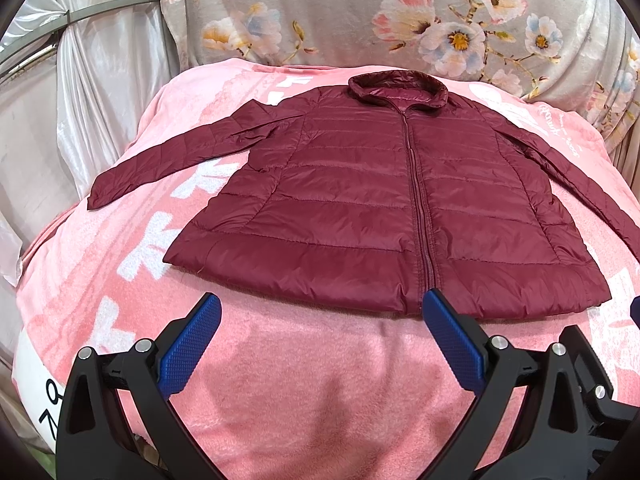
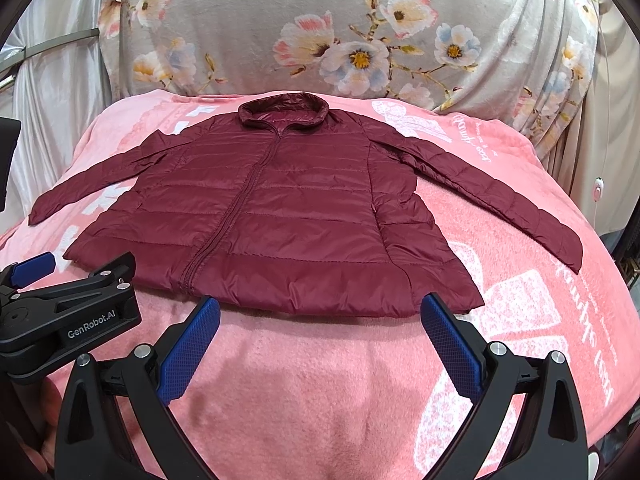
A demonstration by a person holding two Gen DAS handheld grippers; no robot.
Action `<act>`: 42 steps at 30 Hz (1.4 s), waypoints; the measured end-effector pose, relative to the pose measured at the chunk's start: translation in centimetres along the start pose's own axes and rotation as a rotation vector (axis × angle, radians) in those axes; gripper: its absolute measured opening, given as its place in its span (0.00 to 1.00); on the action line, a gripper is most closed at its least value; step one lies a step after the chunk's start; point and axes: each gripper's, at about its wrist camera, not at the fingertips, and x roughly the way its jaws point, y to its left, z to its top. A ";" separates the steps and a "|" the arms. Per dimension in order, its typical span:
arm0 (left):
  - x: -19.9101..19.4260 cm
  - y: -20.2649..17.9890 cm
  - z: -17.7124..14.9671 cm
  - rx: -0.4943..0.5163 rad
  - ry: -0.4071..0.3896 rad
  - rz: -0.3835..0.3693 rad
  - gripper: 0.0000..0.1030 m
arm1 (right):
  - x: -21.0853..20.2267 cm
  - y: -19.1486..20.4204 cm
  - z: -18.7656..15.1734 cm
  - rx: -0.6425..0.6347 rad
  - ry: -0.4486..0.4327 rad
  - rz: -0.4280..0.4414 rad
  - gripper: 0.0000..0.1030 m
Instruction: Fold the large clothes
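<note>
A dark red quilted jacket point(image 1: 360, 200) point(image 2: 280, 208) lies flat and zipped on a pink blanket point(image 1: 304, 380) point(image 2: 320, 380), collar at the far side, both sleeves spread outward. My left gripper point(image 1: 322, 306) is open just short of the hem, near the zipper's lower end, with nothing between its blue pads. Over the hem's right half, my right gripper point(image 2: 320, 308) also stands open and empty. The left gripper's black body point(image 2: 68, 308) shows at the left of the right wrist view.
The blanket covers a raised, rounded surface that drops away at left and right. Behind it hangs a grey floral cloth point(image 1: 360, 12) point(image 2: 360, 32). Pale satin drapery point(image 1: 80, 80) stands at the left, and a cord with a small switch point(image 2: 598, 190) hangs at the right.
</note>
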 end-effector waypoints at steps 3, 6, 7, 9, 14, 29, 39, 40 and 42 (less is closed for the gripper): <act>0.2 0.2 -0.2 -0.002 0.004 0.001 0.95 | 0.0 0.0 0.0 -0.002 0.000 -0.001 0.95; 0.3 0.1 -0.2 -0.005 0.008 0.001 0.95 | 0.1 -0.1 0.1 0.001 0.003 0.004 0.95; 0.4 0.1 -0.2 -0.005 0.008 0.001 0.95 | 0.1 -0.3 0.0 0.002 0.004 0.007 0.95; 0.4 0.1 -0.1 -0.010 0.008 0.007 0.95 | 1.0 -1.0 -0.1 0.023 0.035 0.049 0.95; 1.1 0.8 0.8 -0.037 0.005 0.027 0.95 | 3.7 -6.2 0.5 0.175 0.098 0.101 0.95; 6.5 2.3 5.3 -0.069 0.023 0.074 0.95 | 11.5 -31.2 -0.1 0.852 0.094 -0.081 0.95; 10.9 3.8 7.8 -0.117 0.061 0.119 0.95 | 16.1 -38.8 0.4 1.054 -0.025 -0.162 0.62; 11.4 4.0 8.1 -0.119 0.064 0.128 0.95 | 16.3 -39.4 0.5 1.056 -0.029 -0.178 0.41; 12.1 4.6 8.6 -0.126 0.069 0.141 0.95 | 17.2 -40.8 1.2 1.061 -0.036 -0.198 0.13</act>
